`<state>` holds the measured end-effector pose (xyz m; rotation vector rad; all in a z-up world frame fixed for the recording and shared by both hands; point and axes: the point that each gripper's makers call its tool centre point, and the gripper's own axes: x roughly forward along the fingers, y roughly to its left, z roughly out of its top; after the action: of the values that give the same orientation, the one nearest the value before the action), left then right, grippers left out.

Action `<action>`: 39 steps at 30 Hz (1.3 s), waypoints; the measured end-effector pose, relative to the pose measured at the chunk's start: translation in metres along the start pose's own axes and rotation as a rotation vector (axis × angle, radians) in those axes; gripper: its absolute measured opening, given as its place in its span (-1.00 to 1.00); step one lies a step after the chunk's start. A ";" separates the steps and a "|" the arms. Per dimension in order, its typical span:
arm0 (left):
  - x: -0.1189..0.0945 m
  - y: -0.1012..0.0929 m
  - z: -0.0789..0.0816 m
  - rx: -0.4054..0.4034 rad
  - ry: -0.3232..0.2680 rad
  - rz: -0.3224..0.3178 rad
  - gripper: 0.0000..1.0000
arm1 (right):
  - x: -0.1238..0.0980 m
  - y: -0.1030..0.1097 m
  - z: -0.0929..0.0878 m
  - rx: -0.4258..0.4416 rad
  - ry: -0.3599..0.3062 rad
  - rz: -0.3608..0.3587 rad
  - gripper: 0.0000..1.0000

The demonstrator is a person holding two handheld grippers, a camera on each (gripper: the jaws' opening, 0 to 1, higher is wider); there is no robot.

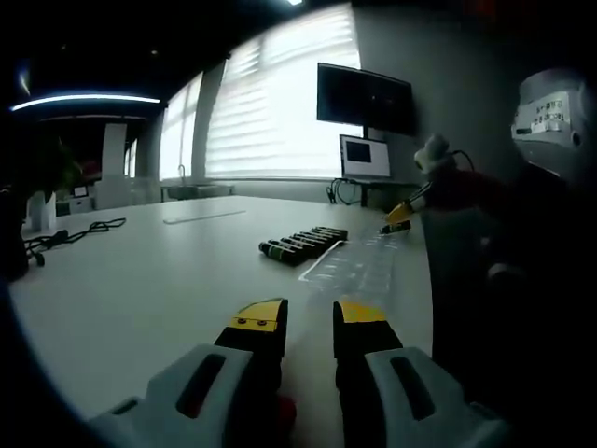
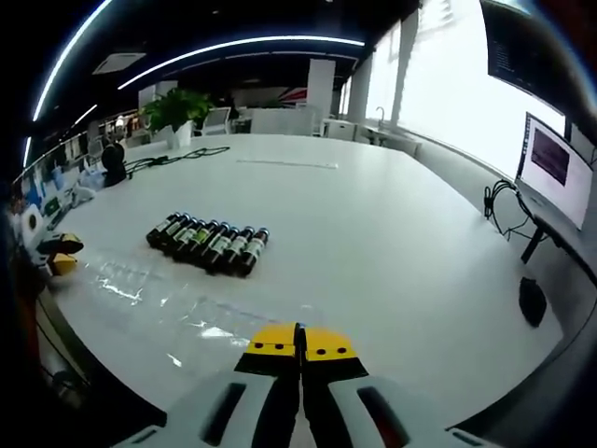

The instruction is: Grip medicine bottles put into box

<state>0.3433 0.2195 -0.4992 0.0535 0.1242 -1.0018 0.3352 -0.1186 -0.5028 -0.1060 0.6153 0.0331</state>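
- The left tongs (image 1: pixel 309 322), yellow-tipped with black jaws on grey bodies, hang released above the wide white worktop (image 1: pixel 140 280), a clear gap between the jaws and nothing in them.
- The right tongs (image 2: pixel 299 342) are clenched, yellow tips pressed together, grasping nothing.
- The dark medicine bottles (image 2: pixel 209 245) lie on their sides in one tight row, touching each other, on the worktop ahead of the right tongs.
- The clear plastic box (image 2: pixel 140 289), a shallow transparent tray with glinting edges, lies just beside the bottle row, on its side nearer the right tongs.
- In the left gripper view the bottle row (image 1: pixel 303 245) sits just beyond the clear box (image 1: pixel 359 266), with the right tongs' yellow tip (image 1: pixel 398 217) hanging behind the box.
- A dark monitor (image 1: pixel 365 98) stands far behind the bottles.
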 end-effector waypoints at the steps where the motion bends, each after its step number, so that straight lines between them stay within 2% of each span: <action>1: 0.000 0.000 0.000 0.000 0.000 0.000 -0.72 | 0.000 0.000 0.000 0.002 -0.006 0.000 -1.00; 5: 0.000 0.000 0.000 -0.002 0.000 0.001 -0.72 | -0.018 -0.007 0.011 0.012 -0.061 0.013 -0.98; 7: 0.000 0.001 0.000 -0.002 0.001 0.001 -0.72 | -0.031 -0.005 0.008 0.033 -0.042 0.055 -0.98; 12: 0.000 0.001 0.000 -0.002 0.001 0.002 -0.72 | -0.047 -0.001 -0.008 0.018 -0.002 0.082 -0.93; 21: -0.001 0.001 0.000 -0.002 0.001 0.002 -0.72 | -0.046 0.007 -0.017 -0.053 0.026 0.097 -0.91; 24: -0.001 0.001 0.000 -0.002 0.001 0.002 -0.72 | -0.041 0.003 -0.020 -0.078 0.042 0.076 -0.92; 35: 0.000 0.001 0.000 0.000 0.005 0.004 -0.72 | -0.037 0.005 -0.019 -0.075 0.028 0.088 -0.96; 39: 0.000 0.001 0.000 0.000 0.004 0.004 -0.72 | -0.033 0.009 -0.024 -0.091 0.043 0.101 -0.94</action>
<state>0.3442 0.2199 -0.4996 0.0562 0.1279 -0.9975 0.2941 -0.1118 -0.5044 -0.1644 0.6621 0.1572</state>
